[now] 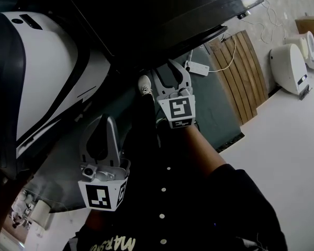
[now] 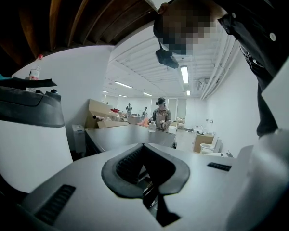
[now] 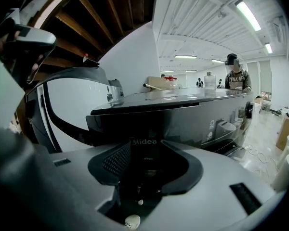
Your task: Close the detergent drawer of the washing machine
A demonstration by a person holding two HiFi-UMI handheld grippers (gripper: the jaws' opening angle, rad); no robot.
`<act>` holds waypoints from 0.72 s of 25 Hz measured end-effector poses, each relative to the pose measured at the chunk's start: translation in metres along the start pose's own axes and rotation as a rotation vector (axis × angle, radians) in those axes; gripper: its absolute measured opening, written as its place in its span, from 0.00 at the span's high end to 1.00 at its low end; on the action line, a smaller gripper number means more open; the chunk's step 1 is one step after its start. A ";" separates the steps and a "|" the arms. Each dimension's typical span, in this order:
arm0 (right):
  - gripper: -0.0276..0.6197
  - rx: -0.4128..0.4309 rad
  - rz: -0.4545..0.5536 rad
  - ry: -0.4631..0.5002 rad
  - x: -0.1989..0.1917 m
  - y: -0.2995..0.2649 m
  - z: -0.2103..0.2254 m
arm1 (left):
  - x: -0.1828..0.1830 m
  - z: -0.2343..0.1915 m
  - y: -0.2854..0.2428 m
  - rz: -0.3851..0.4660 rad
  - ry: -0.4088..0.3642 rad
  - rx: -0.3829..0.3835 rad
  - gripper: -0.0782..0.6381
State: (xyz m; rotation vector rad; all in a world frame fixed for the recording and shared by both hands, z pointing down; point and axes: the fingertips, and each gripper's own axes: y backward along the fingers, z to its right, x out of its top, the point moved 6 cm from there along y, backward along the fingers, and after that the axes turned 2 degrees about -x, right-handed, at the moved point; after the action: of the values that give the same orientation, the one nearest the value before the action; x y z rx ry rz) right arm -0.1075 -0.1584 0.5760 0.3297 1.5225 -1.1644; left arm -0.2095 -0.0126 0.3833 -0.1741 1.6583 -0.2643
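Observation:
The washing machine [image 1: 42, 72] has a white body and a dark top, and fills the left and top of the head view. In the right gripper view a dark glossy panel [image 3: 183, 121] printed "Midea" runs across its front, under the lid. My right gripper [image 1: 170, 75] points at that panel from close by. Its jaws [image 3: 147, 150] stand open with nothing between them, the print just beyond the tips. My left gripper [image 1: 100, 132] hangs lower, beside the white side of the machine [image 2: 24, 148], open and empty [image 2: 144, 153]. I cannot tell whether the panel stands out from the machine.
A wooden slatted board [image 1: 243, 72] leans on the wall to the right, with a white power strip [image 1: 198, 68] and cable beside it. White appliances [image 1: 288, 67] stand farther right. A bottle [image 2: 34, 73] sits on the machine. A person in a headset [image 2: 161, 112] stands behind a long table [image 2: 130, 134].

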 end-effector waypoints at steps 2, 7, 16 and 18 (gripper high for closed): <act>0.67 0.002 0.000 0.001 0.003 -0.004 0.000 | 0.000 -0.001 -0.002 -0.002 0.011 0.001 0.88; 0.65 0.000 0.002 -0.004 0.006 -0.010 0.000 | -0.001 -0.006 -0.004 -0.009 0.010 0.006 0.88; 0.64 -0.003 0.016 0.005 0.008 -0.011 0.001 | -0.004 -0.003 -0.012 -0.021 0.019 -0.011 0.88; 0.64 -0.011 0.007 0.026 0.007 -0.011 0.002 | -0.005 -0.004 -0.012 -0.022 0.017 -0.013 0.88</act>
State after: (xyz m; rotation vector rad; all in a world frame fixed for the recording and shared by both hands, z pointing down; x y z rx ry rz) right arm -0.1171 -0.1676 0.5756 0.3434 1.5486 -1.1504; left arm -0.2137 -0.0228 0.3914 -0.2004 1.6762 -0.2728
